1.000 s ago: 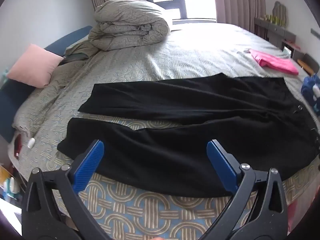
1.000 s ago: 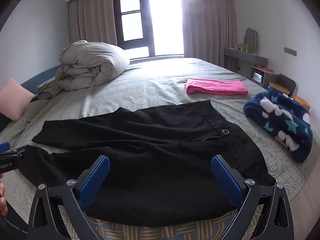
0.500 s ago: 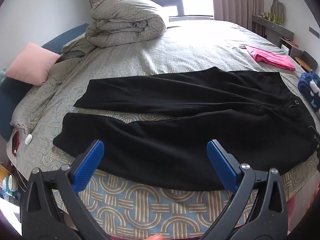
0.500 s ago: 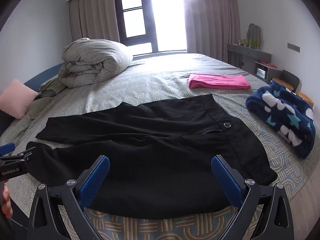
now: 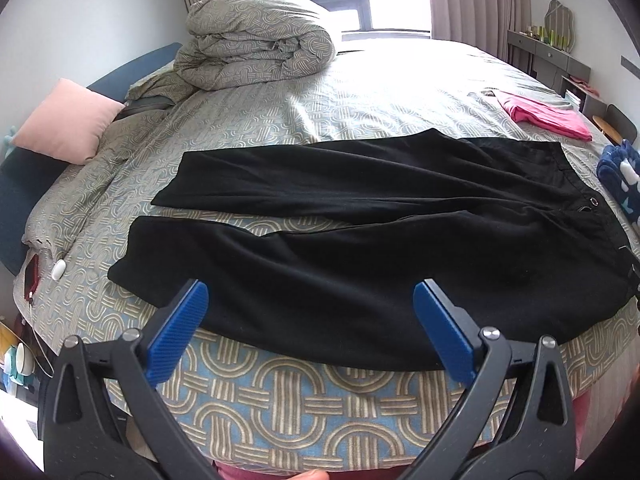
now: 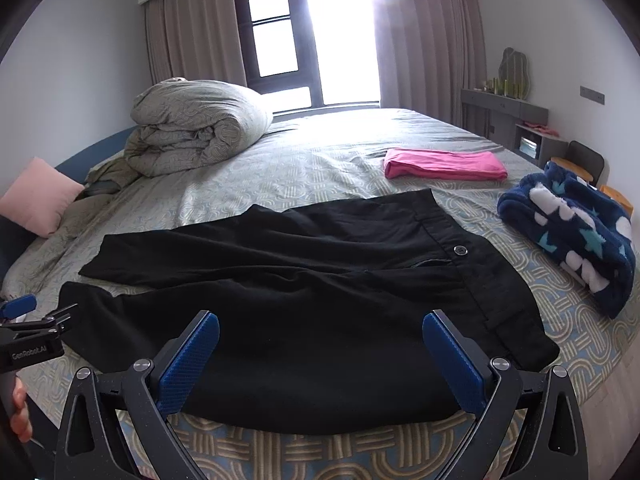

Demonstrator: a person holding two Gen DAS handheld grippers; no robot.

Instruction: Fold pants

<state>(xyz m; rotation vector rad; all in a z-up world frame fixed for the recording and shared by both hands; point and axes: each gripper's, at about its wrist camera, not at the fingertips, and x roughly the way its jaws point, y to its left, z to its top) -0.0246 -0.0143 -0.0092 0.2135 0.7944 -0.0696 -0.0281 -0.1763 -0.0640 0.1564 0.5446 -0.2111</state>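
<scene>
Pulling back from the bed (image 5: 280,400) over the last second, both tools now take in the whole garment, which reads as a survey before the first fold rather than a grasp. At the far left a pink pillow (image 5: 68,120) leans by the rolled duvet (image 5: 256,48). The left tool (image 5: 310,322) hovers wide open and empty over the near leg. The black pants (image 5: 360,248) lie flat and unfolded across the bed, cuffs left, waistband right. The right tool (image 6: 320,350) is likewise spread open, holding nothing, above the hip area. Farther right sit a folded pink garment (image 6: 444,164) and a navy star-patterned fleece (image 6: 572,232).
</scene>
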